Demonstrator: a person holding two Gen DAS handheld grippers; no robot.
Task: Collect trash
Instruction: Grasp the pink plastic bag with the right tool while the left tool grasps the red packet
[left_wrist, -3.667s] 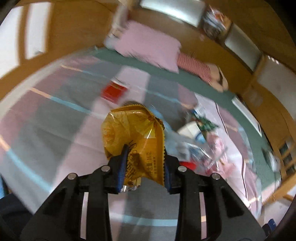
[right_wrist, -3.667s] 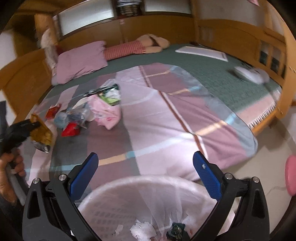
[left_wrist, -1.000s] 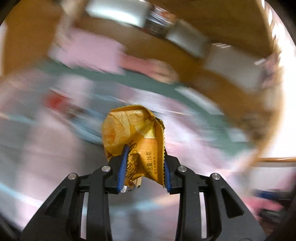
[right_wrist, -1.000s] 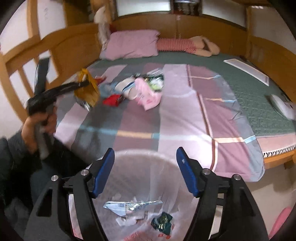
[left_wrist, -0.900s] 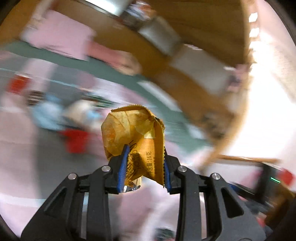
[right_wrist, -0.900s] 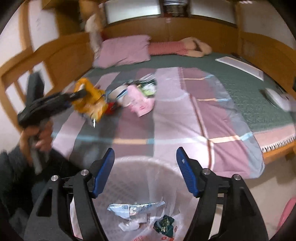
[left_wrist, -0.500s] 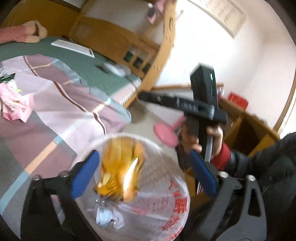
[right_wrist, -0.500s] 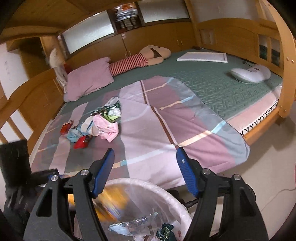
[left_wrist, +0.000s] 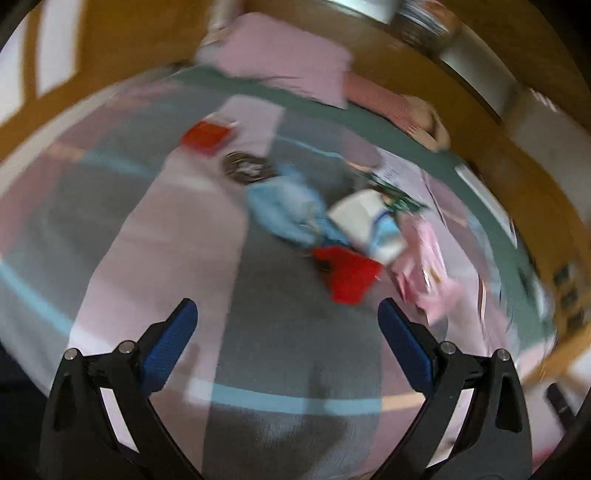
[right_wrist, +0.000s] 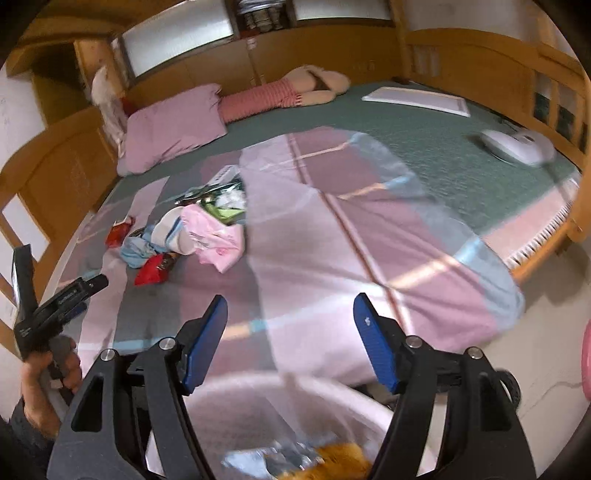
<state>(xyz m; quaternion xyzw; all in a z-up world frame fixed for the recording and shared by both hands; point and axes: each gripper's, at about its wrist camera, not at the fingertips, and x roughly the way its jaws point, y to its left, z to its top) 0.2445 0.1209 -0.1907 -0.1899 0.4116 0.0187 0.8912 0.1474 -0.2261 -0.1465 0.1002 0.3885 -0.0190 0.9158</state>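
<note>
Bin (right_wrist: 354, 400): holds the yellow wrapper (right_wrist: 341, 458) plus foil scraps (one item done). Left gripper (left_wrist: 286, 325): jaws just sprung wide, nothing between them. Right gripper (right_wrist: 290, 341): jaws parted, empty, above the bin. Left on the quilt (right_wrist: 306, 254): red packet (right_wrist: 153, 269), cup (right_wrist: 173, 232), pink bag (right_wrist: 214, 236), apparently several more.

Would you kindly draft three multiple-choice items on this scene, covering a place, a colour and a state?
1. Where is the orange wrapper?
A in the bin
B on the pillow
C on the floor

2. What colour is the pillow?
A green
B pink
C white

3. How is the left tool?
A shut on a wrapper
B shut, empty
C open, empty

Answers:
1 A, it lies inside the bin below the right tool.
2 B, it shows pink at the bed's head.
3 C, its pads stand wide apart with only blanket between.
</note>
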